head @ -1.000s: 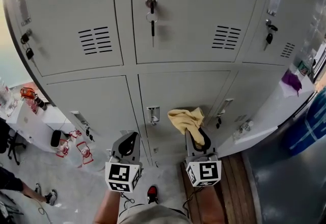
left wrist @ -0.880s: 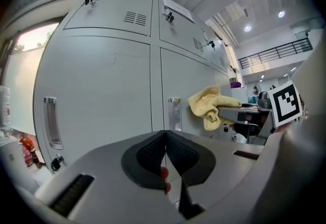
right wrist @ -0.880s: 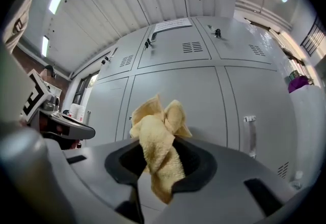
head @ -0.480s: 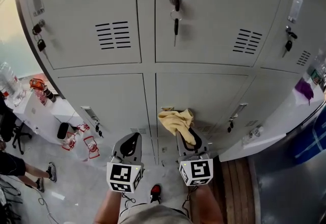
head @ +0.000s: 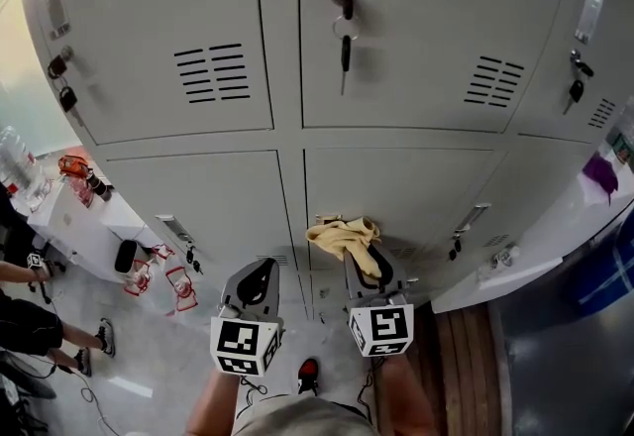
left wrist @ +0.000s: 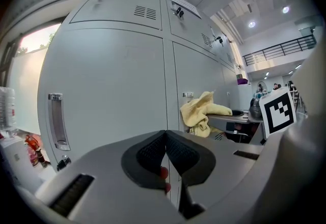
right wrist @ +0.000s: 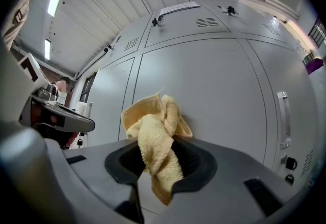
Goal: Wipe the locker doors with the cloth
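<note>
A bank of grey lockers fills the head view. My right gripper (head: 365, 266) is shut on a crumpled yellow cloth (head: 344, 236), which presses against the lower middle locker door (head: 396, 188). In the right gripper view the cloth (right wrist: 155, 139) bunches between the jaws against that door (right wrist: 224, 90). My left gripper (head: 254, 277) hangs beside it, shut and empty, below the lower left door (head: 198, 201). In the left gripper view the jaws (left wrist: 165, 154) meet, and the cloth (left wrist: 201, 111) shows to the right.
Keys (head: 344, 38) hang from the upper middle door's lock. Handles and keys sit on the other doors. A white side table (head: 69, 216) with red items stands at left, a white shelf (head: 505, 271) at right. A person's legs (head: 40, 335) are at far left.
The right gripper and cloth slid left along the lower middle door, from near its right side toward its left edge. The left gripper has hardly moved.
</note>
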Action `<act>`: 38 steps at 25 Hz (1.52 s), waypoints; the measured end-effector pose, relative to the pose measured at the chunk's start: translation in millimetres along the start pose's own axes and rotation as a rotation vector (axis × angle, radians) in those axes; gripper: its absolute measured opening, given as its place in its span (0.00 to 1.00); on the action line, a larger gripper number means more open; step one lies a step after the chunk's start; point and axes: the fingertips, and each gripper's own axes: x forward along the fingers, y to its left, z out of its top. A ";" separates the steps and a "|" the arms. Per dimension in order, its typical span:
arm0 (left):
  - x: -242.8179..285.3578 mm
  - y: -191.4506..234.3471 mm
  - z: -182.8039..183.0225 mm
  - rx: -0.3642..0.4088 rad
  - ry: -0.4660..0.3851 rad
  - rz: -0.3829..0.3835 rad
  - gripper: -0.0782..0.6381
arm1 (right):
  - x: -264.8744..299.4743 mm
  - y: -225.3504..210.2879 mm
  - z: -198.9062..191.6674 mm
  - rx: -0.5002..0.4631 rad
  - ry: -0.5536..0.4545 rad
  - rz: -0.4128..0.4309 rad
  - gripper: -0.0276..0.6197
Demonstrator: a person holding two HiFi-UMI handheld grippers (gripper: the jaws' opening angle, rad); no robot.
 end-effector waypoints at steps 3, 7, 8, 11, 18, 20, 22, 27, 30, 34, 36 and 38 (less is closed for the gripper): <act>3.7 0.5 0.7 -0.002 -0.002 -0.005 0.14 | 0.7 -1.4 -0.7 -0.027 0.004 -0.007 0.25; 7.3 -1.4 2.2 -0.006 -0.004 -0.011 0.14 | -0.8 -6.1 -2.1 -0.033 0.009 -0.020 0.25; 8.2 -2.6 2.4 -0.006 -0.004 -0.014 0.14 | -1.7 -8.1 -2.3 -0.033 0.011 -0.025 0.25; 10.9 -7.3 3.1 -0.005 -0.006 -0.025 0.14 | -4.1 -15.8 -2.9 -0.038 0.015 -0.037 0.25; 15.5 -15.5 5.6 -0.007 -0.012 -0.047 0.14 | -11.3 -35.6 -4.8 -0.049 0.030 -0.080 0.25; 16.9 -18.1 6.2 -0.006 -0.013 -0.055 0.14 | -13.8 -42.4 -5.7 -0.046 0.035 -0.098 0.25; 18.3 -21.0 6.4 -0.006 -0.014 -0.063 0.14 | -16.1 -49.7 -6.9 -0.043 0.040 -0.116 0.25; 21.0 -28.3 7.1 -0.005 -0.017 -0.085 0.14 | -22.7 -66.8 -9.6 -0.044 0.052 -0.159 0.25; 22.1 -30.8 8.3 -0.003 -0.019 -0.093 0.14 | -26.4 -76.3 -11.2 -0.044 0.059 -0.182 0.25; 24.2 -34.0 9.1 -0.003 -0.020 -0.104 0.14 | -31.7 -89.8 -14.1 -0.041 0.069 -0.220 0.25; 24.9 -35.6 9.4 -0.002 -0.021 -0.110 0.14 | -35.2 -98.3 -16.3 -0.031 0.074 -0.243 0.25; 25.6 -37.1 9.6 -0.001 -0.022 -0.117 0.14 | -39.0 -107.9 -18.9 -0.024 0.079 -0.268 0.25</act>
